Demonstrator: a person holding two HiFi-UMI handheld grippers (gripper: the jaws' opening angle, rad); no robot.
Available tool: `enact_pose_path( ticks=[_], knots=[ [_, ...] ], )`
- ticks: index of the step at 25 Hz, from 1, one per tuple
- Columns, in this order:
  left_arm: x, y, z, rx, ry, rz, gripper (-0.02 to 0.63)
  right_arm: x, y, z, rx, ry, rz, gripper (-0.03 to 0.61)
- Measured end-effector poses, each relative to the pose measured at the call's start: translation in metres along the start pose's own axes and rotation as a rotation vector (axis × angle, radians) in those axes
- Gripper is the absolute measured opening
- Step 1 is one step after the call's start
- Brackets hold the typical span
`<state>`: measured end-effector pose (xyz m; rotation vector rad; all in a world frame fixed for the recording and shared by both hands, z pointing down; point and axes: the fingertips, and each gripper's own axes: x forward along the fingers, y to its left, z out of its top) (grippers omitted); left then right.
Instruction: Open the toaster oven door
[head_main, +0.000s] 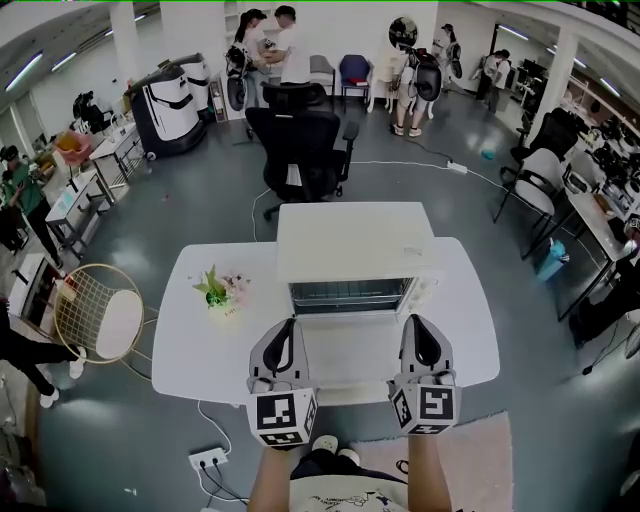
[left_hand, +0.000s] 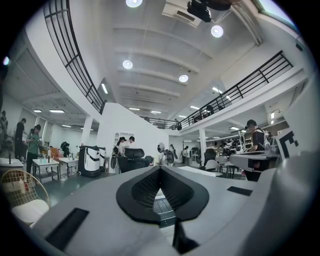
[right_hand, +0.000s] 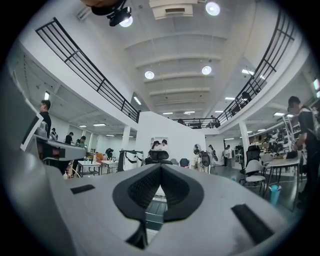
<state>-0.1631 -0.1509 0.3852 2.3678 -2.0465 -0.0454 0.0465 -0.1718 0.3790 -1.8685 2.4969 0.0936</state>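
Note:
The white toaster oven (head_main: 350, 245) stands on the white table (head_main: 190, 350), facing me. Its wire rack (head_main: 345, 296) shows through the front, and the door (head_main: 348, 350) appears to lie folded down flat toward me. My left gripper (head_main: 289, 325) points at the door's left edge, and my right gripper (head_main: 418, 322) points at its right edge. Both are shut with nothing between the jaws. In the left gripper view the left gripper (left_hand: 160, 169) has its black pads meeting at the tip, and so does the right gripper (right_hand: 160, 166) in the right gripper view. A sliver of the rack shows past each tip.
A small potted plant (head_main: 218, 290) sits on the table left of the oven. A black office chair (head_main: 300, 150) stands behind the table and a gold wire chair (head_main: 95, 315) at its left. A power strip (head_main: 208, 458) lies on the floor. People stand far back.

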Motion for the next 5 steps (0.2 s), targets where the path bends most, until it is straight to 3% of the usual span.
enact_pose_path(
  ticks=[5],
  knots=[
    [0.0008,0.0014,0.0037,-0.001,0.000,0.001,0.002,0.0018,-0.0010,0.0044,-0.002,0.001,-0.001,-0.005]
  ],
)
